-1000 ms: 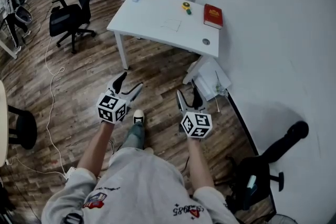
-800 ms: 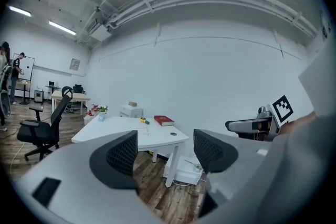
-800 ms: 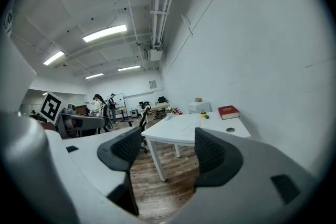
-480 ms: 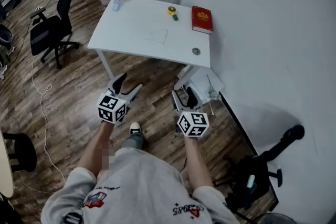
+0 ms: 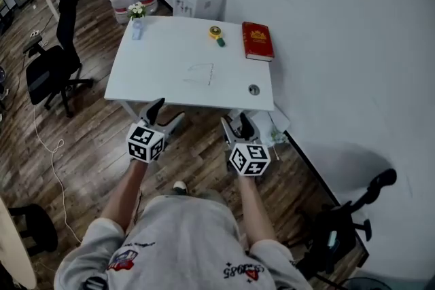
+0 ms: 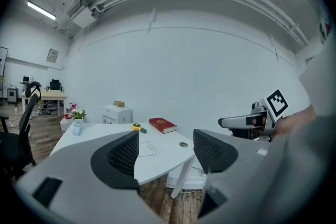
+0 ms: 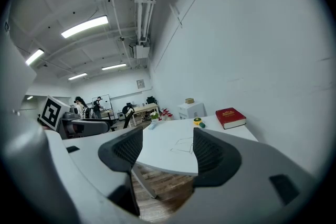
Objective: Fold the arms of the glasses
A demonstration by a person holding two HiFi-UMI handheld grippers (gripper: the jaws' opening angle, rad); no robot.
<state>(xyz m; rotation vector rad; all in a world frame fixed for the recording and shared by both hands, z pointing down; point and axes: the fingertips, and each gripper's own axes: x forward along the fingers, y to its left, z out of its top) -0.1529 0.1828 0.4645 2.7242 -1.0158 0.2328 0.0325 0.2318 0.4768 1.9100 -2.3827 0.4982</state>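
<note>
Both tools were empty and short of the work. The left gripper (image 5: 168,112) had its dark ribbed jaws spread with only air between them. The right gripper (image 5: 236,124) was likewise released, its jaws having just eased a little closer with nothing between them. Each hung by the near edge of the white rectangular table (image 5: 153,78). The thin wire-framed glasses (image 5: 200,74) lay alone near the middle of the tabletop, well apart from both grippers and from the red hardback book (image 5: 257,41) at the far right corner.

The likely trouble was the frame's slightness against broad jaws. A pad pressing down on the smooth top could skid the glasses away, and a bite on a lens or across a hinge could bend the wire. Folding one arm with nothing steadying the front would probably spin the frame.

The arms looked unfolded. In the head view the long axis seemed to run across the table, left to right, but the outline was too faint to tell which way the front faced
</note>
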